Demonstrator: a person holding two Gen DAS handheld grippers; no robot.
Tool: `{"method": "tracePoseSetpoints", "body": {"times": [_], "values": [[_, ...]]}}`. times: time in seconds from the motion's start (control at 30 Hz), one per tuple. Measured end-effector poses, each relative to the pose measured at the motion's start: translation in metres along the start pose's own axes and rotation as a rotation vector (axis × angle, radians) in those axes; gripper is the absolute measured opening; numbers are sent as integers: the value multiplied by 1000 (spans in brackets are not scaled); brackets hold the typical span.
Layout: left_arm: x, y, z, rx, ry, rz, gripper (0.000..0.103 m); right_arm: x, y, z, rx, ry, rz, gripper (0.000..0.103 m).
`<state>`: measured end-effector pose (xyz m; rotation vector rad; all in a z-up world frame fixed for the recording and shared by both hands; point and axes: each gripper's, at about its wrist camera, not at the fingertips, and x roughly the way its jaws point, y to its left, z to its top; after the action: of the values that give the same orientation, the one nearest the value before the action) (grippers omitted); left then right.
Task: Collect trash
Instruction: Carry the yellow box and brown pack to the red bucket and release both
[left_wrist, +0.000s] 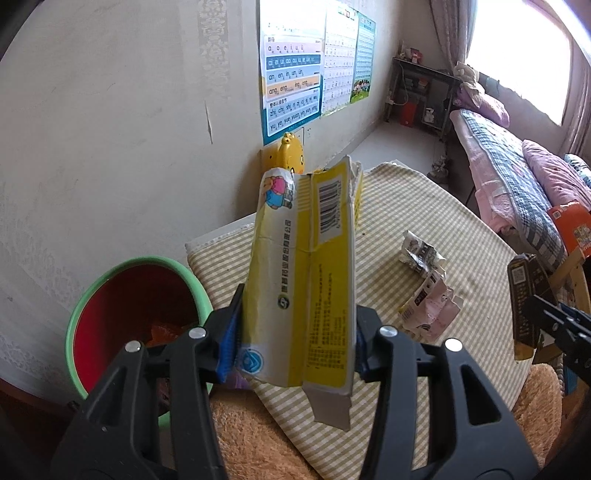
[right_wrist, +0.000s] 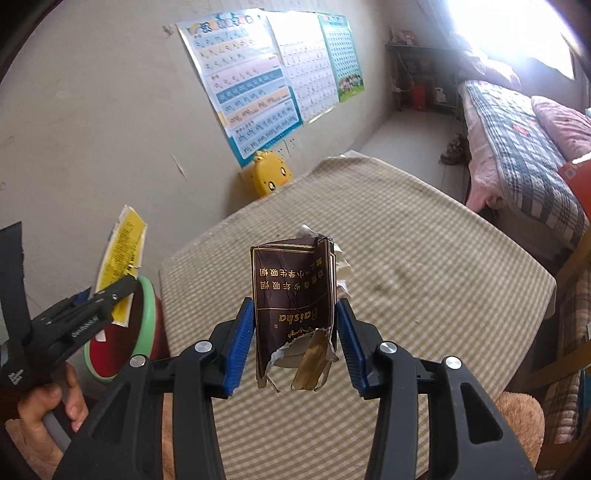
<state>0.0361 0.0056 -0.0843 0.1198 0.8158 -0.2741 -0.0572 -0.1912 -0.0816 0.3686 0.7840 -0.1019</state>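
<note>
Trash in hand: left gripper (left_wrist: 295, 343) clamps a yellow carton (left_wrist: 306, 273) above the checked table (left_wrist: 424, 236), right gripper (right_wrist: 295, 339) clamps a torn brown pack (right_wrist: 295, 306). Red bin (left_wrist: 122, 295) sits near left; only the left wrist view shows crumpled wrappers (left_wrist: 424, 284) on the cloth
</note>
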Motion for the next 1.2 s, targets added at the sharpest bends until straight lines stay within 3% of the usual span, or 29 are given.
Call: {"method": "tracePoseSetpoints", "body": {"times": [0.73,1.2], "values": [[5,32,-5,-68,11,6,47,5,39,1,-79,17,33,43],[4,61,-11,-121,7,49,47,17,73,8,-144,37,80,43]]}}
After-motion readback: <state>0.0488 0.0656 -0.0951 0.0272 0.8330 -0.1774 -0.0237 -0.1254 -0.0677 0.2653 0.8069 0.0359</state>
